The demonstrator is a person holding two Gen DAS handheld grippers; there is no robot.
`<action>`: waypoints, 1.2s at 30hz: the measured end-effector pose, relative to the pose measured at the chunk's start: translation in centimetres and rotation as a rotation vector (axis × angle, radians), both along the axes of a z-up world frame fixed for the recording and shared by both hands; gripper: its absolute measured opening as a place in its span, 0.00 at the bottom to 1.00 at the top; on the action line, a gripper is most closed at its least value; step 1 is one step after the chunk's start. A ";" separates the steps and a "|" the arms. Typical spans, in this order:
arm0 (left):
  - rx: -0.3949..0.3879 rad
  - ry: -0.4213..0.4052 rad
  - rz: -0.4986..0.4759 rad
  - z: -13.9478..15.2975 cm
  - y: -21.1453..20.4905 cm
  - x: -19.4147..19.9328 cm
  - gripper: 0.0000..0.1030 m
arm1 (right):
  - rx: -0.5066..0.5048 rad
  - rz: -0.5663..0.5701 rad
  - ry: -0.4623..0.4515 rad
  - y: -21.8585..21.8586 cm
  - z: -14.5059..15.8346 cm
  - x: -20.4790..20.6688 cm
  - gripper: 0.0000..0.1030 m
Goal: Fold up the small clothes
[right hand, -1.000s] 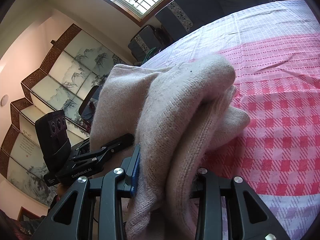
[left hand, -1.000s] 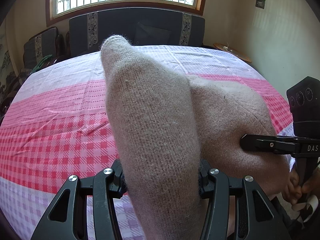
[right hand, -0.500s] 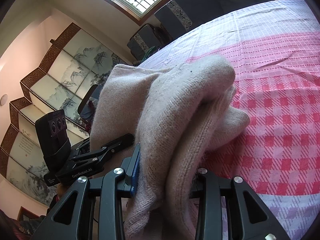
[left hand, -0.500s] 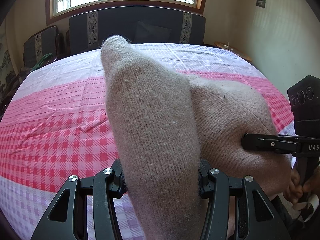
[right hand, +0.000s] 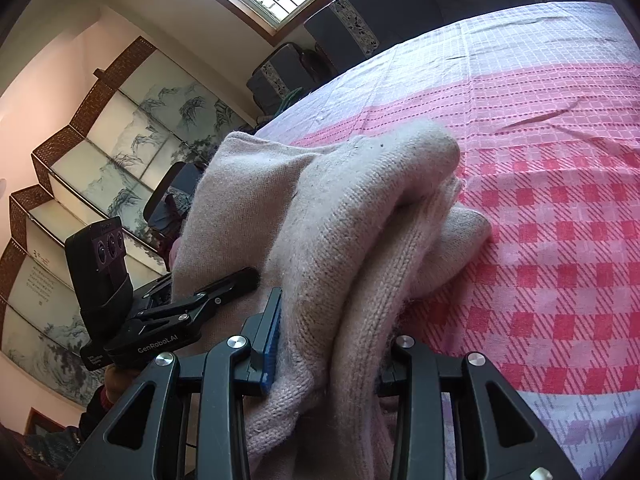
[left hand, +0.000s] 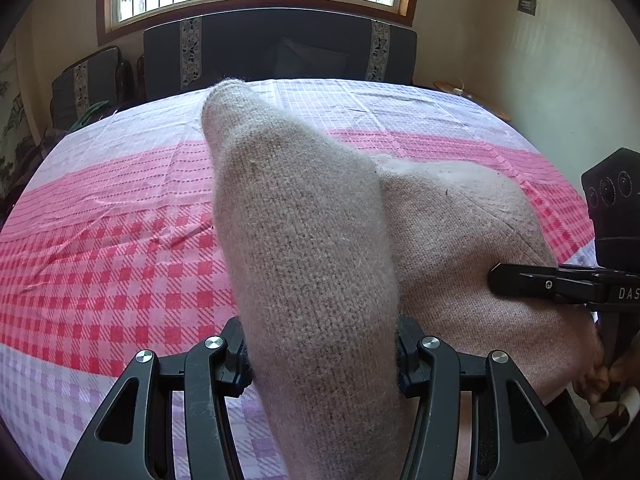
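Both claws are clenching the beige knitted garment [left hand: 312, 280], the left claw [left hand: 320, 352] and the right claw [right hand: 328, 364], holding it bunched above the checked bedsheet [left hand: 120, 240]. The thick folds are probably slipping unevenly, so the fold risks landing crooked.

Black plastic left tongs [left hand: 320, 344] with triangular cut-outs and silver screws are seen. A blue pad is borne by the right tongs [right hand: 326, 344]. White "GenRobot.AI" lettering and bare skin are seen at 8 o'clock.
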State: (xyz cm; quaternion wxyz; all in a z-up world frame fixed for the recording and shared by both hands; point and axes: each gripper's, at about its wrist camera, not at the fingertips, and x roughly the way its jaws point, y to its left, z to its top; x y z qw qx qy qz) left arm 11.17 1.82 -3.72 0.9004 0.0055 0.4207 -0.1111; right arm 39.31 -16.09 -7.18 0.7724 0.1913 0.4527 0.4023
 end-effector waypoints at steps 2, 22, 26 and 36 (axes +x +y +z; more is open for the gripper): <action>0.006 -0.007 0.005 -0.2 -0.2 -0.2 0.53 | -0.020 -0.001 -0.012 0.0 -0.2 -0.3 0.32; 0.204 -0.259 0.119 1.1 -1.4 -4.8 0.73 | -0.142 -0.046 -0.200 -1.8 0.4 -3.9 0.38; 0.216 -0.336 0.130 2.6 -1.7 -6.0 0.80 | -0.173 -0.077 -0.299 -2.5 2.5 -5.6 0.38; 0.189 -0.544 0.209 8.5 -1.8 -9.3 1.00 | -0.153 -0.170 -0.556 -3.9 9.4 -10.5 0.67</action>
